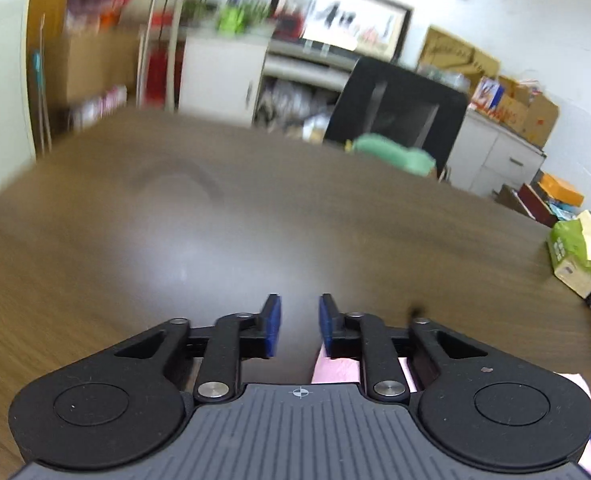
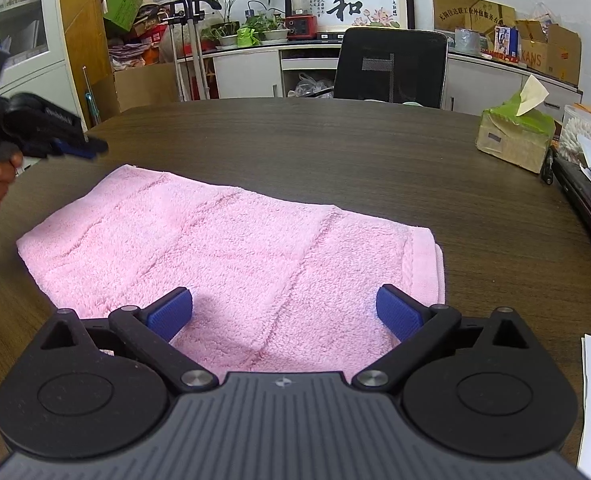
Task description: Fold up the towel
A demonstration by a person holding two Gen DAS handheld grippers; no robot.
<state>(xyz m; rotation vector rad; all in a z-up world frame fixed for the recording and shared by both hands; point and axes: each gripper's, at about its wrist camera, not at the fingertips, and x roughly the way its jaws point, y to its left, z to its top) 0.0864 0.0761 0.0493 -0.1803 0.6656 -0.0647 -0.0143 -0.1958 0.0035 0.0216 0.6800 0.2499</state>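
While the left wrist view is blurred, I see the left gripper (image 1: 299,322) parted by a narrow gap and holding nothing above the brown table (image 1: 135,272), with the pink towel (image 1: 335,368) just beneath its right finger. In the right wrist view, my right gripper (image 2: 285,314) stands wide apart over the towel (image 2: 231,248), lying folded on the table (image 2: 335,148); a tissue box (image 2: 513,136) sits far right, well apart, and a black chair (image 2: 391,66) stands behind.

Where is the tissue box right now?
In the right wrist view the tissue box sits at the table's far right edge, beyond the pink towel.
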